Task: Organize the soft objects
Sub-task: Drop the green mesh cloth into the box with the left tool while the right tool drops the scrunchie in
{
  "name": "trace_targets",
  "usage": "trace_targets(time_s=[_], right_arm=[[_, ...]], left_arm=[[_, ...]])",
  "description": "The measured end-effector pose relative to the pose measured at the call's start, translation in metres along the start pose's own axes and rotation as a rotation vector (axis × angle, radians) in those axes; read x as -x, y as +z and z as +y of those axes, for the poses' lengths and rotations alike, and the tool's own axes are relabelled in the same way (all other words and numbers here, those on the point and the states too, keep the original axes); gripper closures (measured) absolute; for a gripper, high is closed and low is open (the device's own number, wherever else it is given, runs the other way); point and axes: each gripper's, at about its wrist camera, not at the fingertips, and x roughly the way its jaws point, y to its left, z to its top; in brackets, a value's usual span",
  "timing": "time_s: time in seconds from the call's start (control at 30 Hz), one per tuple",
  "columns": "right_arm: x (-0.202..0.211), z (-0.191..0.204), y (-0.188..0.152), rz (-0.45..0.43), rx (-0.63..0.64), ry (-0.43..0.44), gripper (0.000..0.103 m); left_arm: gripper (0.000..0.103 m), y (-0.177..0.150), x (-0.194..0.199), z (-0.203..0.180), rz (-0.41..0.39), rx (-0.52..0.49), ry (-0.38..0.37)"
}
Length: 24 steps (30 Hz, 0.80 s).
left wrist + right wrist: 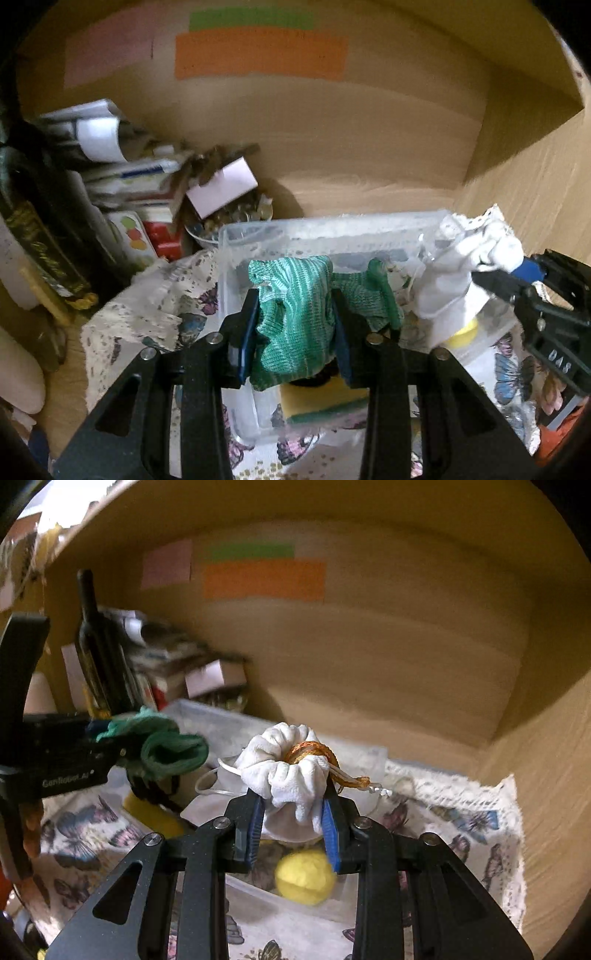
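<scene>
My left gripper (pixel 295 321) is shut on a green knitted cloth (pixel 295 314) and holds it above a clear plastic bin (pixel 332 229). A yellow and green sponge (pixel 325 402) lies in the bin below it. My right gripper (pixel 293 812) is shut on a white cloth pouch (pixel 291 775) tied with an orange cord (pixel 314 753), also held over the bin. In the left wrist view the pouch (pixel 461 266) and right gripper (pixel 517 273) are at the right. A yellow soft ball (pixel 304 880) lies in the bin under the pouch.
The bin stands on a butterfly-print cloth (pixel 155 306) inside a wooden shelf. Stacked boxes and papers (pixel 125 177), a bowl of coins (pixel 229 218) and a dark bottle (pixel 98 646) crowd the left. The wooden side wall (pixel 554 775) is close on the right.
</scene>
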Motion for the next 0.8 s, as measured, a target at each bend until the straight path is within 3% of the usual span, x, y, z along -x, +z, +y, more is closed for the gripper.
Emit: trace_targets(time_s=[0.13, 0.33, 0.47, 0.53, 0.7, 0.8], right_arm=[[-0.018, 0.008, -0.006, 0.063, 0.036, 0.013, 0.077], [-0.037, 0.019, -0.016, 0.13, 0.096, 0.026, 0.074], [-0.036, 0.014, -0.014, 0.146, 0.082, 0.01, 0.065], [-0.033, 0.011, -0.013, 0.148, 0.077, 0.009, 0.059], [-0.017, 0.013, -0.01, 0.106, 0.079, -0.014, 0.032], [0.001, 0.013, -0.008, 0.062, 0.072, -0.017, 0.03]], left_arm=[[0.066, -0.003, -0.02, 0.001, 0.062, -0.002, -0.014], [0.055, -0.005, -0.019, -0.004, 0.053, -0.027, -0.001], [0.049, -0.004, -0.013, -0.002, 0.056, -0.01, -0.024], [0.04, -0.003, -0.007, -0.003, 0.047, -0.004, -0.042], [0.03, -0.003, 0.02, -0.008, -0.001, -0.019, -0.04], [0.023, -0.004, 0.04, -0.012, -0.045, -0.031, -0.028]])
